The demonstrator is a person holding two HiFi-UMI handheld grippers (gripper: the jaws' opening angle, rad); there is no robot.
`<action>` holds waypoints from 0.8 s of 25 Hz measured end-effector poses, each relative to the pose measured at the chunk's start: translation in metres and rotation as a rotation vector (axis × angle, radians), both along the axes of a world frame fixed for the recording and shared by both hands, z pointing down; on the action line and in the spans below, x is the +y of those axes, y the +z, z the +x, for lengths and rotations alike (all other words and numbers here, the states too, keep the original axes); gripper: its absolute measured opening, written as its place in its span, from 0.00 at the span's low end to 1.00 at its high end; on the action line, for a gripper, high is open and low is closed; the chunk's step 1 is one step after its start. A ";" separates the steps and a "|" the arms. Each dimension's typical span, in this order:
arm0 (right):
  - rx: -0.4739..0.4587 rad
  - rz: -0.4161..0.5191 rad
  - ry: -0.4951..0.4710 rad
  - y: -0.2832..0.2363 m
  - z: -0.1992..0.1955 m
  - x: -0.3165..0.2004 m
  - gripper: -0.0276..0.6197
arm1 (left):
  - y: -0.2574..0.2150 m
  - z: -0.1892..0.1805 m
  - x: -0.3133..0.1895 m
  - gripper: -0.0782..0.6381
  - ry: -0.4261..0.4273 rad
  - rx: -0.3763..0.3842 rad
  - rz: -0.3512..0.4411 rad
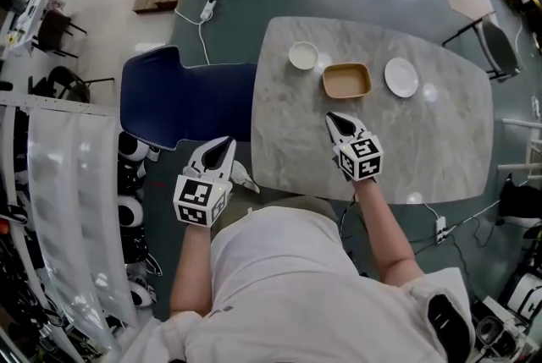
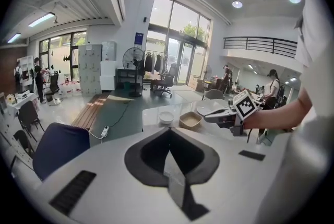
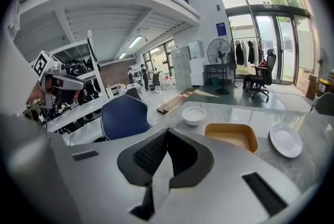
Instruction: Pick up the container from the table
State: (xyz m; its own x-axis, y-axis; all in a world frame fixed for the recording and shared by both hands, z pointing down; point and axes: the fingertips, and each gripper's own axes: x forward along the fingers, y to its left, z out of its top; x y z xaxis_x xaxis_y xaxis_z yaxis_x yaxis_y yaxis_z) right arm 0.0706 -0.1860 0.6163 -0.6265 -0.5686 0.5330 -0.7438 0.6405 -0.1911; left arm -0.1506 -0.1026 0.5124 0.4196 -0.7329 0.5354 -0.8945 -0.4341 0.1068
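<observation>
- Overhead, a tan rectangular container [image 1: 346, 80] sits upper middle of the frame on a grey marble table [image 1: 440, 150], between a white bowl [image 1: 303, 55] and a white plate [image 1: 401, 76], touching neither.
- Right hand-held gripper [image 1: 334, 119] hovers just below the container, jaws clenched together, empty.
- Left hand-held gripper [image 1: 229, 143] hangs lower left, off the table's edge, jaws likewise pressed together, empty.
- Container looks light, stiff and thin-walled, probably smooth; pinching its near rim wall seems best, once the jaws part.
</observation>
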 end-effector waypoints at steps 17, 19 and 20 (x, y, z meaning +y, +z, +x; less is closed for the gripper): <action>0.266 -0.093 0.075 0.104 0.007 -0.095 0.24 | 0.026 -0.072 0.008 0.11 -0.122 -0.039 -0.113; 0.299 -0.102 0.083 0.114 0.009 -0.104 0.25 | 0.029 -0.078 0.013 0.11 -0.146 -0.046 -0.124; 0.311 -0.109 0.086 0.119 0.010 -0.108 0.27 | 0.030 -0.079 0.015 0.11 -0.155 -0.048 -0.128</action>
State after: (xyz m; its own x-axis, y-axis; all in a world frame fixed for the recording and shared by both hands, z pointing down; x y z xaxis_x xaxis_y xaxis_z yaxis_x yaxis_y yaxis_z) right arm 0.0805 -0.2942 0.7356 -0.3768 -0.5413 0.7516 -0.8277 0.5611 -0.0108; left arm -0.2301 -0.0876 0.5422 0.2785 -0.7118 0.6448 -0.9551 -0.2761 0.1077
